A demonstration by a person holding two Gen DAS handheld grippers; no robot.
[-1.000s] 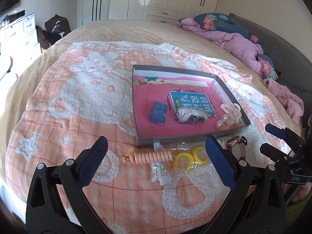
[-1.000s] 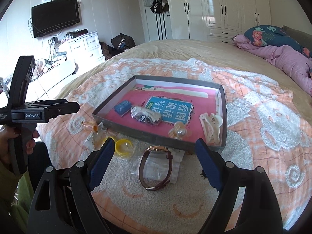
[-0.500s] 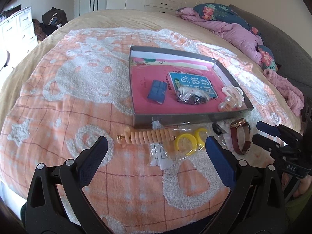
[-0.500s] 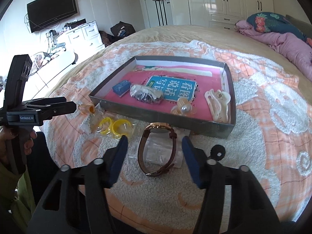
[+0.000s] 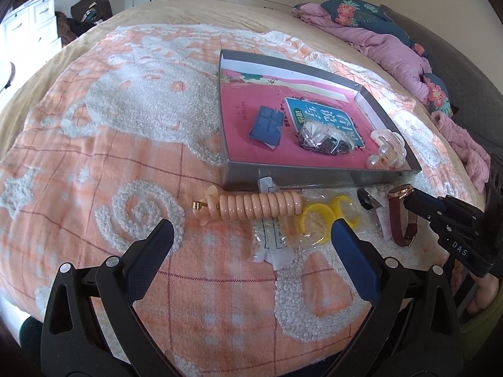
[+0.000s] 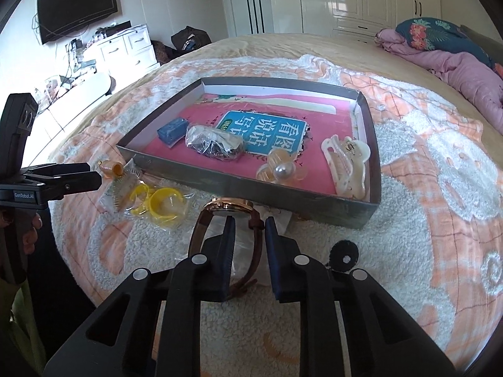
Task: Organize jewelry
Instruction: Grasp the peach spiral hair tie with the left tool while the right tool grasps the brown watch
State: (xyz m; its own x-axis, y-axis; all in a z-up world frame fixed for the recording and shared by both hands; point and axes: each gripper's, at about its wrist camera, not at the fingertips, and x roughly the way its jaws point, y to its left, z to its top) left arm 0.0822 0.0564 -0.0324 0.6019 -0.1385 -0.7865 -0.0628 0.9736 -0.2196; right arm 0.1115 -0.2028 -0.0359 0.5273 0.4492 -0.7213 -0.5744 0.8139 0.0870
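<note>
Now right gripper [image 6: 246, 235] — straddling watch [image 6: 226, 209].

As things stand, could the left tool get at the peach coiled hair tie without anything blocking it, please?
Probably yes. The left tool is open, and the peach coiled hair tie lies just ahead on the blanket, uncovered. Only the bagged yellow rings crowd its right end.

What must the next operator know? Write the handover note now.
Left gripper: open, above the blanket near the coil bracelet.
Right gripper: fingers astride the watch strap; clamp unconfirmed, watch resting on the blanket.
Done: blue packet, bagged beads and hair clips lie in the tray.
Left: watch, coil bracelet, bagged yellow rings, all outside its front wall.
</note>
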